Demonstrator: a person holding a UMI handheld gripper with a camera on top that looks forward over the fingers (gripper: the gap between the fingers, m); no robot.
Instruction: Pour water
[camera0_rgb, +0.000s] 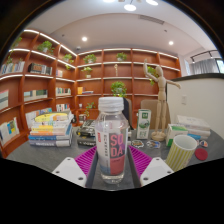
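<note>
A clear plastic bottle with a white cap and a red-and-blue soda label stands upright between my fingers. My gripper is shut on the bottle, and both pink pads press against its lower sides. A pale green ribbed cup stands on the grey table to the right, just beyond the right finger. The bottle's base is hidden between the fingers.
A stack of books sits on the table at the left. A small box and other small items stand behind the bottle. A wooden mannequin figure rises at the right. Wooden bookshelves with potted plants line the far walls.
</note>
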